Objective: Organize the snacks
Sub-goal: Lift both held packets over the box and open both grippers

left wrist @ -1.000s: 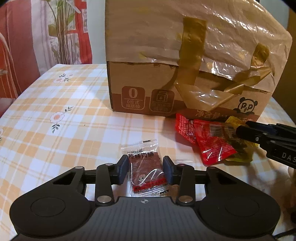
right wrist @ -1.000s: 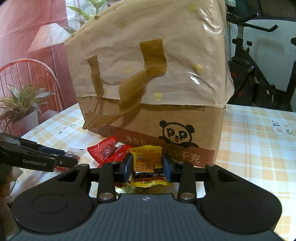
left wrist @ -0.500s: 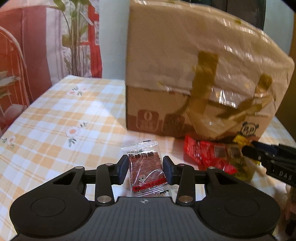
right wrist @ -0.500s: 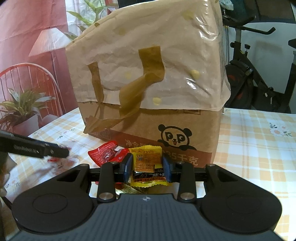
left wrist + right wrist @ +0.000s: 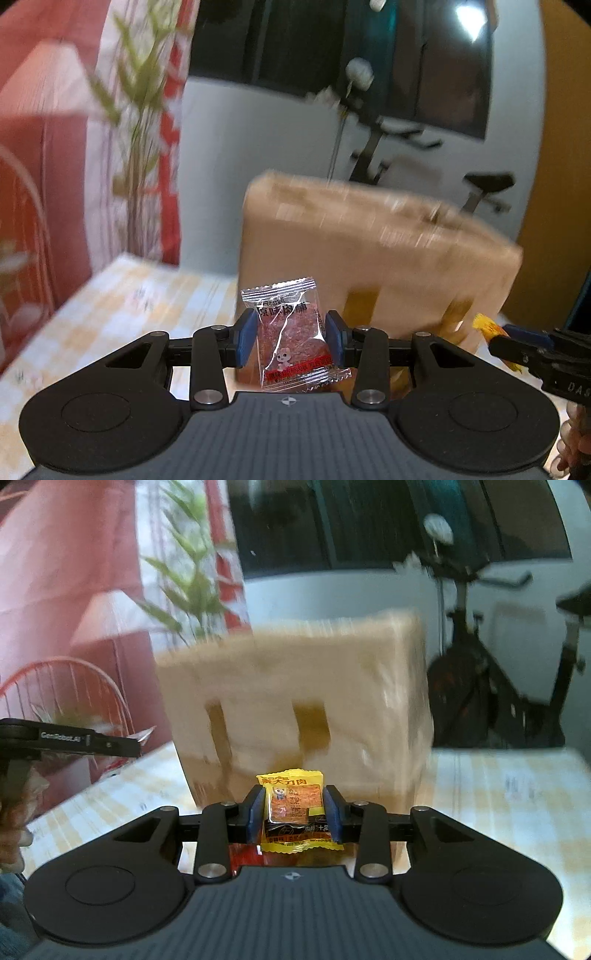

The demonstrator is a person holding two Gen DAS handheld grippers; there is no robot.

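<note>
My left gripper (image 5: 291, 334) is shut on a clear packet of dark red jerky (image 5: 291, 336) and holds it in the air in front of the cardboard box (image 5: 369, 258). My right gripper (image 5: 293, 814) is shut on a yellow snack packet (image 5: 295, 808), also lifted off the table before the same box (image 5: 295, 701). In the left wrist view the right gripper (image 5: 498, 341) comes in from the right edge with the yellow packet's corner showing. The left gripper (image 5: 136, 746) reaches in from the left of the right wrist view. The box is blurred in both views.
A checked tablecloth (image 5: 122, 295) covers the table (image 5: 498, 782). An exercise bike (image 5: 498, 686) stands behind the table at the right. A potted plant (image 5: 184, 590) and a red chair (image 5: 66, 694) stand at the left. A red packet (image 5: 243, 853) shows just under my right fingers.
Both grippers have risen with their packets and tilted upward, so the box has dropped lower in both views. The red packets on the table have left the left wrist view.
</note>
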